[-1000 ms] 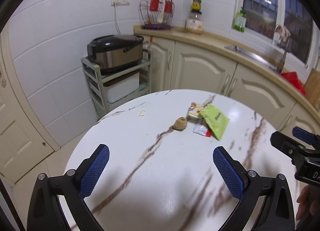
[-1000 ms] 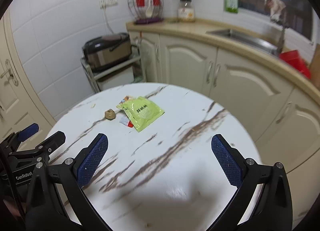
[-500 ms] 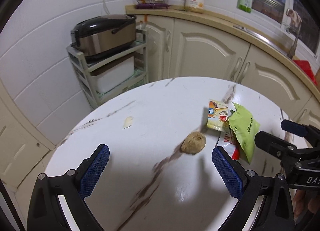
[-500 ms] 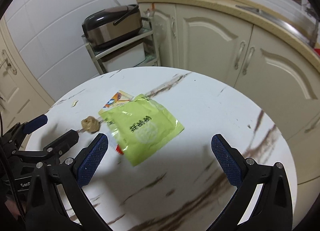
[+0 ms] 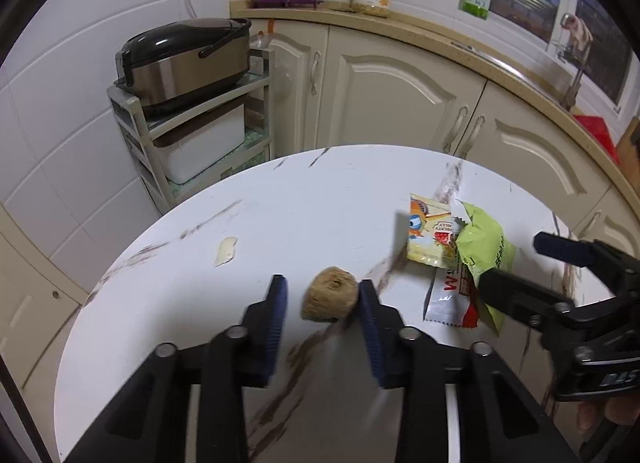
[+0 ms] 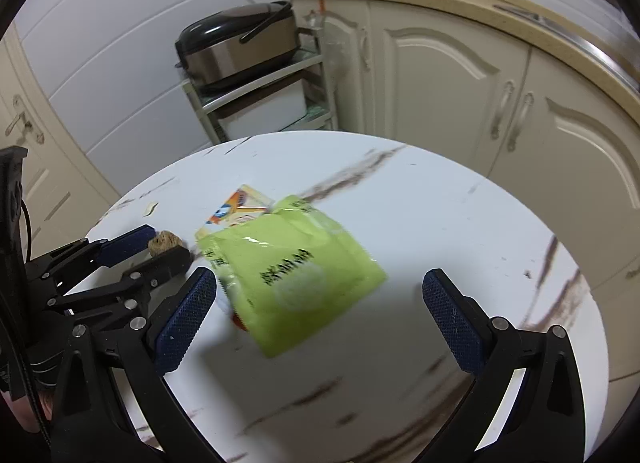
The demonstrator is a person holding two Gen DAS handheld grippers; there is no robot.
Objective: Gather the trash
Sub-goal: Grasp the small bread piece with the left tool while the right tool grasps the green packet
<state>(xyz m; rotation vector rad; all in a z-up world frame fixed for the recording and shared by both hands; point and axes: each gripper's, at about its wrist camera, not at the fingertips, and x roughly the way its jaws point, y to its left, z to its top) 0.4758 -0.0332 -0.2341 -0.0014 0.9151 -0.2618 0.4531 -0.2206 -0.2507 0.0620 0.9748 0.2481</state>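
Observation:
A brown crumpled ball (image 5: 330,299) lies on the round white marble table (image 5: 304,203). My left gripper (image 5: 322,295) has its jaws narrowed around the ball; the right pad touches it, a small gap shows at the left pad. It also shows in the right wrist view (image 6: 160,251), with the ball (image 6: 163,243) between its fingers. A green packet (image 6: 292,271) lies over a yellow wrapper (image 6: 236,209) and a red-and-white wrapper (image 5: 450,299). My right gripper (image 6: 320,303) is open, straddling the green packet just above it.
A small pale scrap (image 5: 226,250) lies on the table's left side. Behind the table stand a shelf rack with a rice cooker (image 5: 184,59) and cream cabinets (image 5: 400,99) under a counter with a sink.
My left gripper has moved forward and narrowed its jaws around the brown ball. My right gripper has moved closer over the green packet.

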